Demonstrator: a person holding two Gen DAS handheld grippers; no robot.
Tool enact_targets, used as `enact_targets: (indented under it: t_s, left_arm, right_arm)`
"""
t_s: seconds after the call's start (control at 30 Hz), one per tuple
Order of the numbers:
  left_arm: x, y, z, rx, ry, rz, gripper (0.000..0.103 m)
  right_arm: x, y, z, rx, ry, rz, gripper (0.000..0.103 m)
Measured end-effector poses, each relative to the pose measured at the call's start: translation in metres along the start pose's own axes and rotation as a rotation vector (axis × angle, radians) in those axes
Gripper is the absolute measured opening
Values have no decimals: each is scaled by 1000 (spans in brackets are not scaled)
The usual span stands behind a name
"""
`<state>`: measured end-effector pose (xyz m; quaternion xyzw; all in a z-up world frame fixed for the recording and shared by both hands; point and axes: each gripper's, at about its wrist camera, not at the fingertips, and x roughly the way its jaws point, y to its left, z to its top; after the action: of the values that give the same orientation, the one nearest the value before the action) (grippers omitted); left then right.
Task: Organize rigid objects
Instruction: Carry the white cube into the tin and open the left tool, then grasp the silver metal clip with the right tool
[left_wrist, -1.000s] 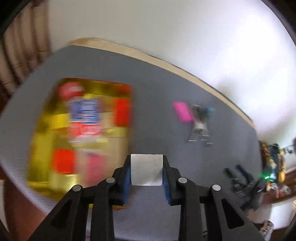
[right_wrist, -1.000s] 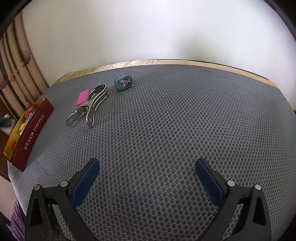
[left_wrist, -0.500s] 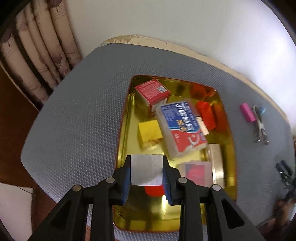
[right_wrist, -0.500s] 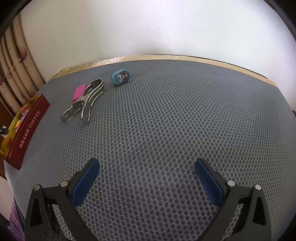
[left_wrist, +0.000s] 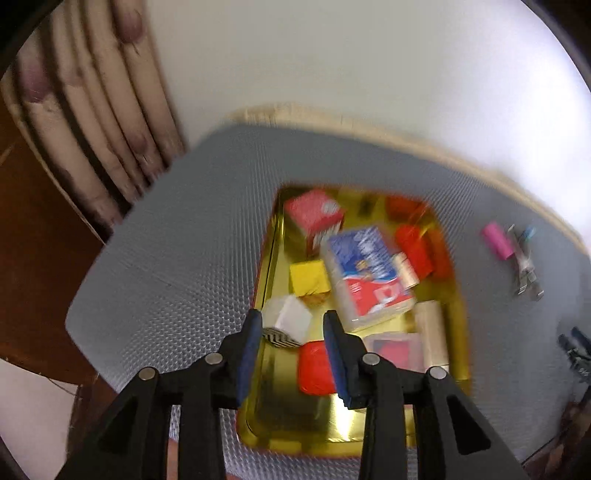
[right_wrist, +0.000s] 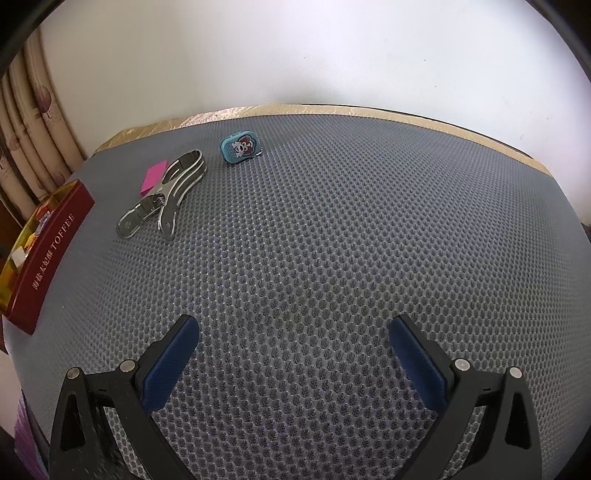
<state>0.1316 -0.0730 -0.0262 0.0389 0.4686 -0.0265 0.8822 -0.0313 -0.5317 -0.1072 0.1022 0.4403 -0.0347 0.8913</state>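
My left gripper (left_wrist: 293, 328) hangs over the near left corner of an open gold tin (left_wrist: 266, 266), and its jaws are opening. A white block (left_wrist: 286, 323) with a barcode face sits tilted between them, leaning toward the left pad and clear of the right one. The tin holds a red box (left_wrist: 316, 214), a blue and red pack (left_wrist: 365, 273), a yellow block (left_wrist: 308, 277) and a red piece (left_wrist: 316, 367). My right gripper (right_wrist: 291, 332) stands wide open above the bare grey mat (right_wrist: 332, 240), with nothing between its fingers.
A pink eraser (right_wrist: 153, 179), a metal clip (right_wrist: 166, 199) and a small blue tin (right_wrist: 241, 147) lie at the mat's far left. The gold tin's red side (right_wrist: 55, 251) shows at the left edge. A curtain (left_wrist: 92, 110) hangs beyond the table's left corner.
The left gripper swung over the gold tin, then its jaws spread. The white block, gripped squarely before, now sits tilted and loose between them. The right gripper has hardly moved.
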Motion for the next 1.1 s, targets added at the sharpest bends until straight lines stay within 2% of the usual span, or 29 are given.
enact_targets:
  t_s: [0.1,0.17,0.23,0.3,0.47,0.6,0.7,0.8,0.9,0.93,1.1]
  left_arm:
    - [-39,-7,-25,-38,-97,-54,54]
    - [-57,-11,-46,-67,-143,-87,59]
    - [-64,-13,-65,-94,-171,-107,59]
    - [-61,-14,-72,-94,-157,-128,59]
    - [-48,-14,-74,-95,-105,-140,59]
    - [-35,-6,-78,-133,-55,-175,59]
    - [-24,3,-77,-175,-15,-207,59]
    - [-23,5,-77,-185,-17,-218,59]
    - [-24,2,-79,-169,-14,-210,59]
    - [-24,1,-79,-162,-13,-212,59]
    - [-22,-1,-78,-142,-9,-209,59]
  right_arm:
    - [-4,3,3,20,-7,19,103]
    - [-10,9,10,54,-18,73,103]
    - [-13,25,27,60,-17,119,103]
    - [-12,48,45,38,-3,170,103]
    - [14,97,89,0,58,197,103]
    - [47,122,109,-32,107,138,102]
    - [70,126,116,-5,160,107,102]
    - [84,126,117,10,189,84,102]
    - [102,126,114,18,265,50,103]
    - [102,128,114,-3,257,39,103]
    - [113,147,118,-70,328,-35,103]
